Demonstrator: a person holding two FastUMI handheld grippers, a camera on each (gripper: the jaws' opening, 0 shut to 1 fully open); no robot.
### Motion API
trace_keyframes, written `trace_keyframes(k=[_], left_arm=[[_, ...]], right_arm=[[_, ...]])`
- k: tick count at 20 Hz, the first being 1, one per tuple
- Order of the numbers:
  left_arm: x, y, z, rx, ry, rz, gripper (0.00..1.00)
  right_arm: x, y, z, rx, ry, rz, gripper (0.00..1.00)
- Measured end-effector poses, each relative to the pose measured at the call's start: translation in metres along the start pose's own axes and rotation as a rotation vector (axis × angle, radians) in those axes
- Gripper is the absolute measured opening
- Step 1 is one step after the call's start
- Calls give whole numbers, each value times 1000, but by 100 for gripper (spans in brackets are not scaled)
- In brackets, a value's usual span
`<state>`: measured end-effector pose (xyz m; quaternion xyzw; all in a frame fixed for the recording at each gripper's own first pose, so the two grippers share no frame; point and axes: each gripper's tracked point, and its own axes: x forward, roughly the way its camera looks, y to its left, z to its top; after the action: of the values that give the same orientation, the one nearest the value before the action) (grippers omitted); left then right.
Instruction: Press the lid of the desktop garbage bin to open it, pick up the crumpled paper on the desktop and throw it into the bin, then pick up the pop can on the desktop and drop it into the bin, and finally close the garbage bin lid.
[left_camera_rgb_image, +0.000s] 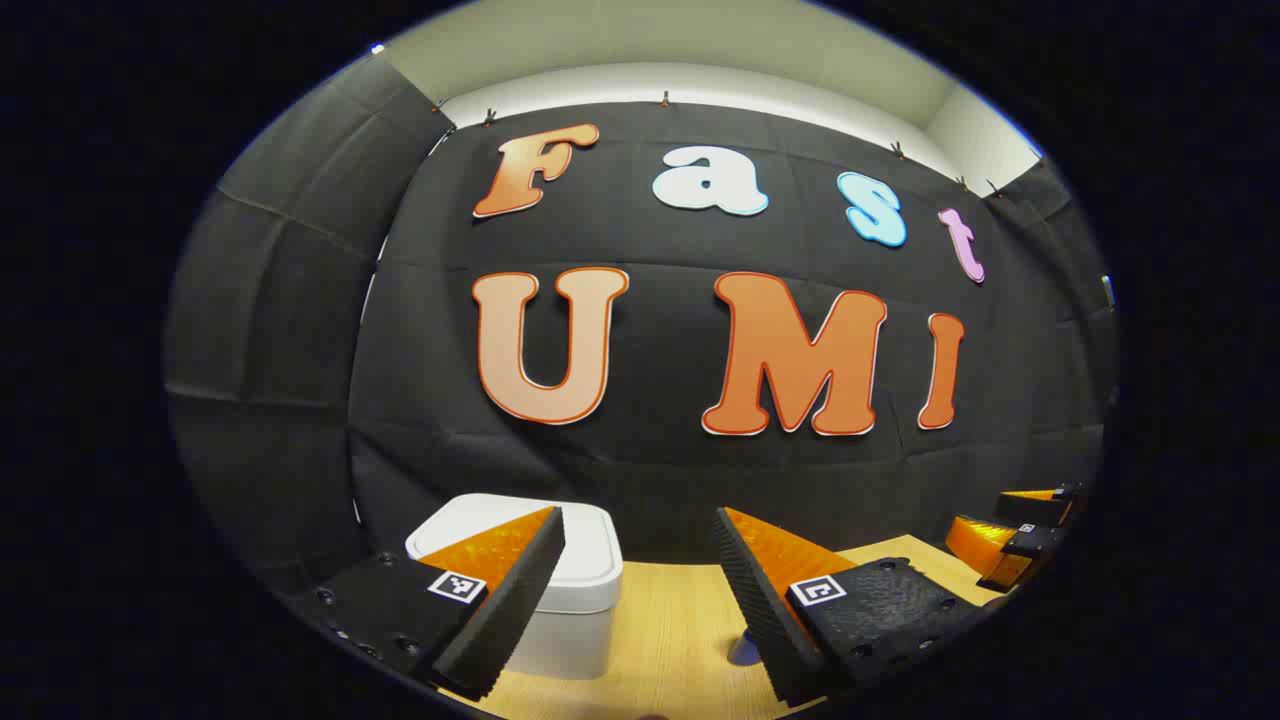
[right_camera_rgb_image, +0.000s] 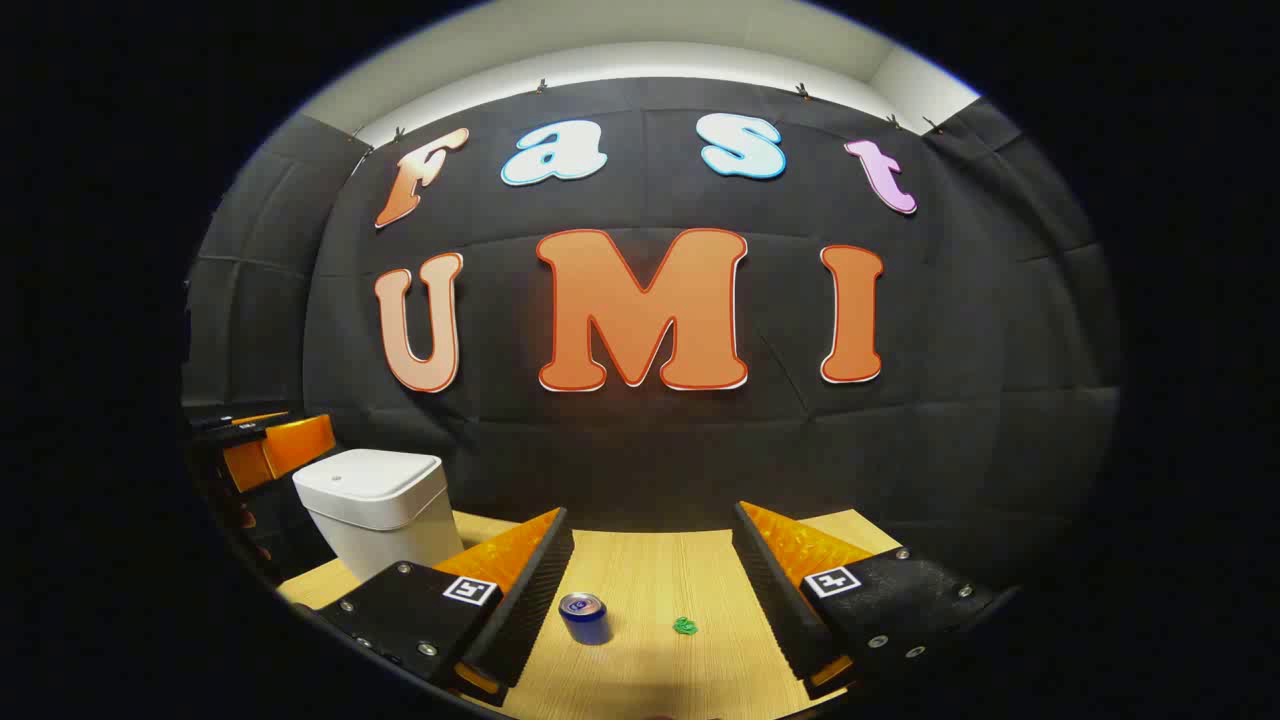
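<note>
both pairs of fingers stand wide apart, holding nothing. between the right gripper (right_camera_rgb_image: 650, 590) fingers lies bare wooden desktop (right_camera_rgb_image: 650, 570) with the pop can (right_camera_rgb_image: 584, 617) upright near its left finger and the small green crumpled paper (right_camera_rgb_image: 685, 626) beside it. the white bin (right_camera_rgb_image: 378, 505), lid shut, sits beyond the left gripper (left_camera_rgb_image: 640, 590), partly behind its left finger.

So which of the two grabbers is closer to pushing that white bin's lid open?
Probably the left gripper. In its view the garbage bin, lid shut, sits close, partly behind one finger. In the right gripper view the right gripper faces the pop can and crumpled paper, with the bin off to its side.
</note>
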<state>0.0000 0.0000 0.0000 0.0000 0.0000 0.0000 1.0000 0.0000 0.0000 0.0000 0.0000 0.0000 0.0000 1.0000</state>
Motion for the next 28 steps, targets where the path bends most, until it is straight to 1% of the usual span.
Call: trace_keyframes(k=[1,2,7,10,12,20,28], left_arm=[[0,-6,-2,14,-2,-8,92],[-2,-14,-4,21,-3,-22,94],[-5,-44,-18,62,24,-85,94],[-6,-57,-25,46,43,-127,93],[-6,-60,-27,45,52,-137,94],[-4,-64,-31,59,68,-138,94],[-5,-49,-27,77,51,-92,94]], right_arm=[[0,1,0,1,1,4,95],[0,1,0,2,3,6,95],[0,1,-5,14,22,17,95],[0,0,-5,24,22,12,95],[-1,0,-5,24,25,11,95],[-1,-1,-2,14,8,9,95],[-3,0,-2,48,8,11,95]])
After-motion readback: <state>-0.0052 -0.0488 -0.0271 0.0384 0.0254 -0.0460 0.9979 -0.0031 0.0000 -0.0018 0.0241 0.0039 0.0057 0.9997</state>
